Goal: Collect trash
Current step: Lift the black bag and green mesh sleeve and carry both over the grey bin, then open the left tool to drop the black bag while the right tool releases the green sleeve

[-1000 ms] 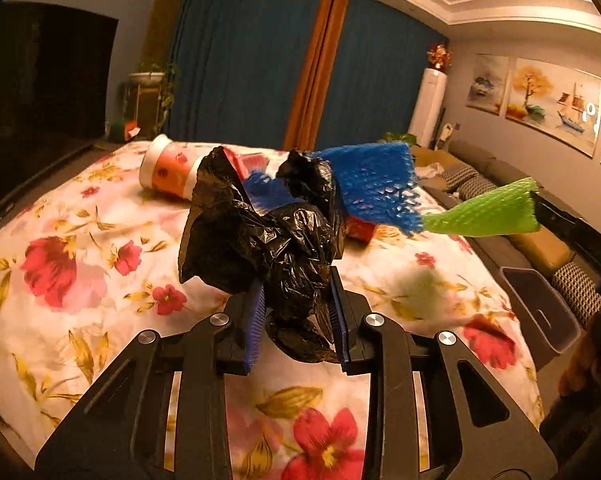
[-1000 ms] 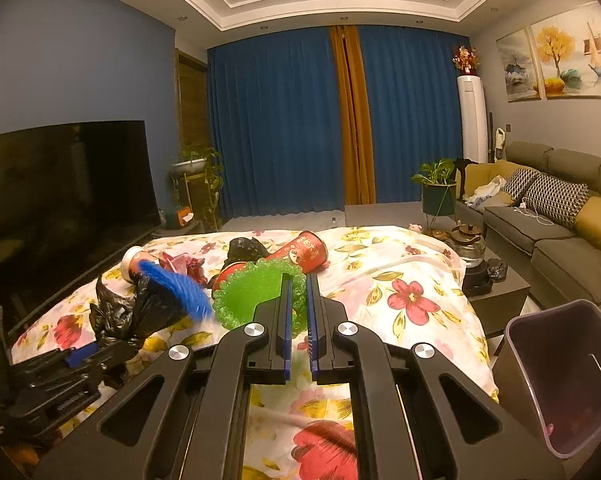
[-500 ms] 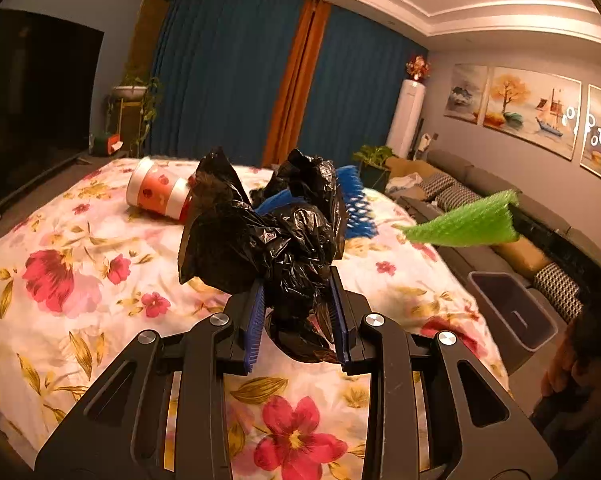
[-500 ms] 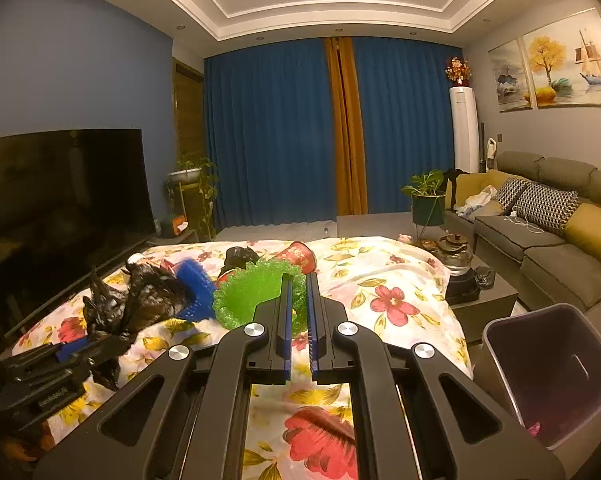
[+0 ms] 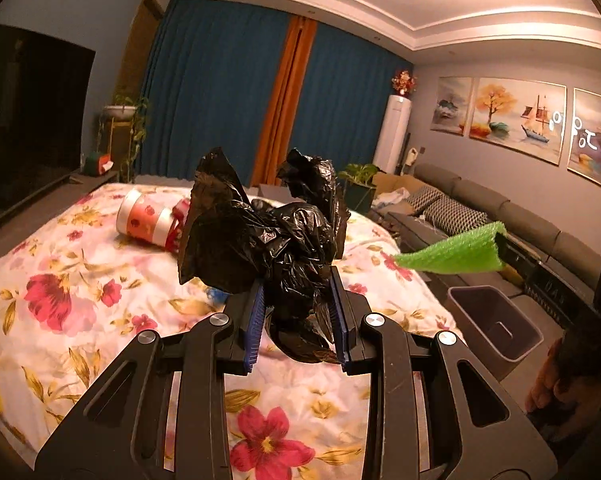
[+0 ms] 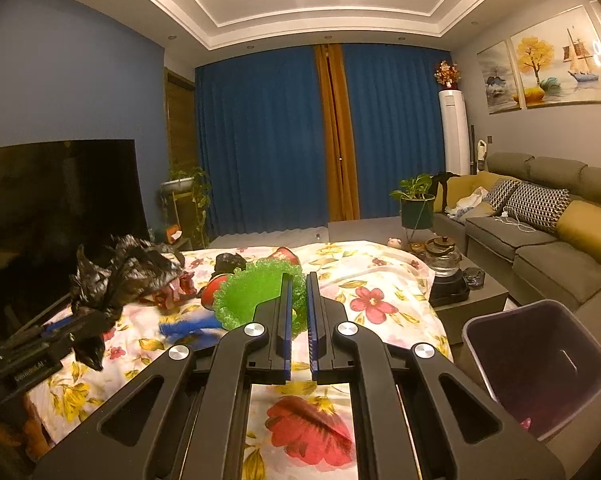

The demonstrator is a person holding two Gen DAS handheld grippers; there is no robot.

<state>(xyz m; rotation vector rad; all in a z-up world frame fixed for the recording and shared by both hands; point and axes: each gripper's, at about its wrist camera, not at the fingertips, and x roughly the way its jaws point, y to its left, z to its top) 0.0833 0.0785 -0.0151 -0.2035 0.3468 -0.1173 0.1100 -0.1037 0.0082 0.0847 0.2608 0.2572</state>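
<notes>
1. Trash here is a crumpled black bag [image 5: 268, 240], clenched between the pads of the left gripper [image 5: 298, 320] and held clear above the bed [image 5: 60, 280].
2. The right gripper [image 6: 298, 320] pinches green foam netting [image 6: 256, 296] at its edge, with the jaws almost together.
3. The bin [image 6: 540, 364] stands on the floor off the bed's right edge, open-topped and just beside the right gripper.
4. The step in hand looks like carrying both pieces to the bin. Keep both grips tight until each piece hangs over the opening, not its rim.
5. The bag is bulky and springy, so I would bring it low into the bin before letting go. The netting is light and may drift, so it wants a low drop too.
6. A red-and-white cup [image 5: 148, 220] and a blue scrap [image 6: 188, 326] lie on the bed, along with more litter towards its far edge.
</notes>
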